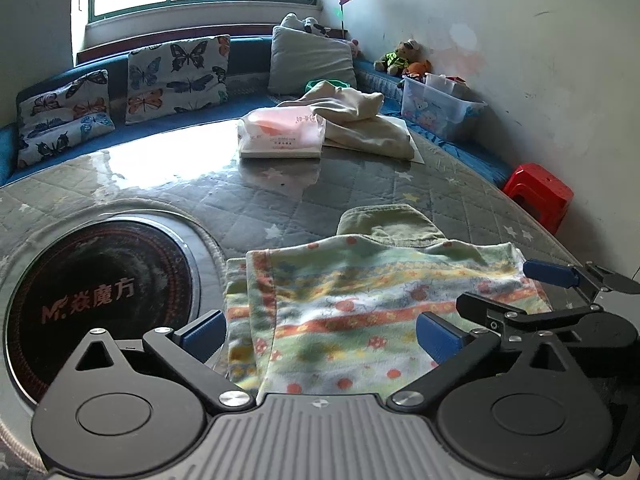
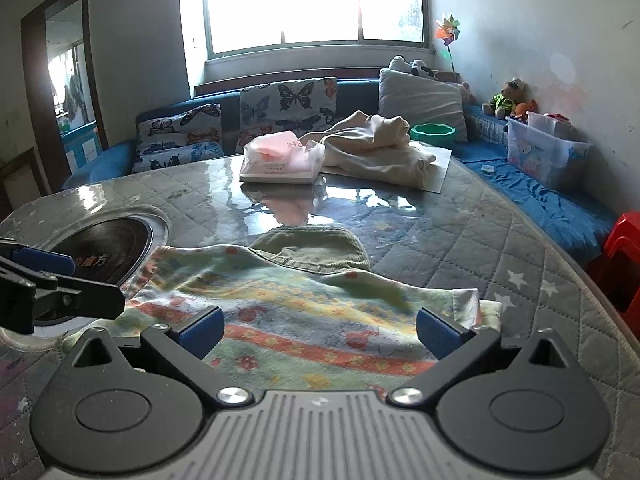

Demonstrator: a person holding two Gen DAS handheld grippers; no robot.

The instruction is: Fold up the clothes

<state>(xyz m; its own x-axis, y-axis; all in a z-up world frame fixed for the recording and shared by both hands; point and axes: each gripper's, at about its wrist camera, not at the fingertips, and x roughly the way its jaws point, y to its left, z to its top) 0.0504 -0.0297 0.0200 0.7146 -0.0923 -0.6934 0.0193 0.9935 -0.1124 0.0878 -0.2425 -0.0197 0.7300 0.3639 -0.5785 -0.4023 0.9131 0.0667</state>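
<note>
We see two tongs, both spread wide and gripping nothing: the left tongs and right tongs hover over one patterned garment lying flat at 6 o'clock on the quilted surface. At 12 o'clock lie one cream garment and one tissue pack.

Terry-like nappy cloth towel w/ printed stripes, on glossy clear sheet over matt quilted table cover; grippers' pads blue ribbed plastic, arms matt black w/ shiny metal screws.
</note>
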